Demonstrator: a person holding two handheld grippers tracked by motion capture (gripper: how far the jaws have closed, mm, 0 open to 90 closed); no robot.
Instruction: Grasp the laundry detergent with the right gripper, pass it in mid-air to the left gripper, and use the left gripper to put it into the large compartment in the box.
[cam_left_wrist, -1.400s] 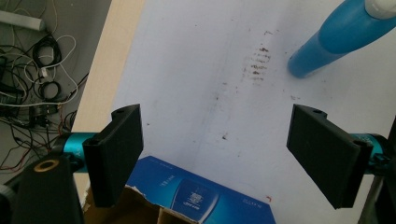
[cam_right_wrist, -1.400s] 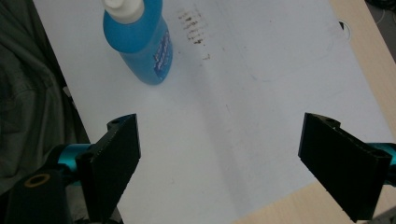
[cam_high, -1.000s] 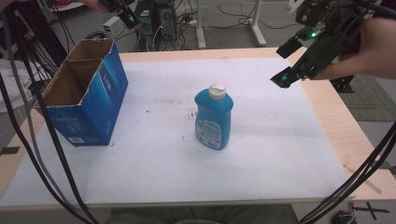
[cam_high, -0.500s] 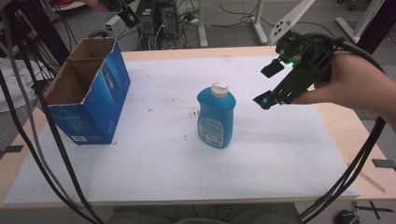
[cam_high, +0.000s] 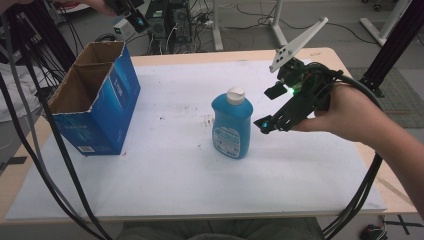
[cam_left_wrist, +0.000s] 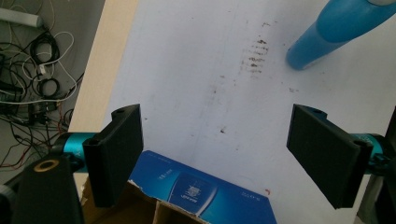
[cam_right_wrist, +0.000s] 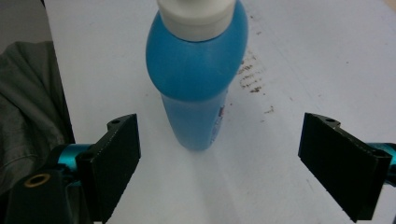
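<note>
White sheeting covers the table (cam_high: 165, 185), speckled with brown marks. Right gripper (cam_high: 270, 107), jaws wide apart, hovers just right of the upright blue bottle (cam_high: 232, 125) at mid-table; its label text is too small to read. Left gripper (cam_high: 131, 11), jaws also spread, hangs beyond the far-left corner, above an open blue cardboard box (cam_high: 97, 97) whose printing is probably a logo. Cables (cam_high: 45, 150) cross the near-left foreground.
</note>
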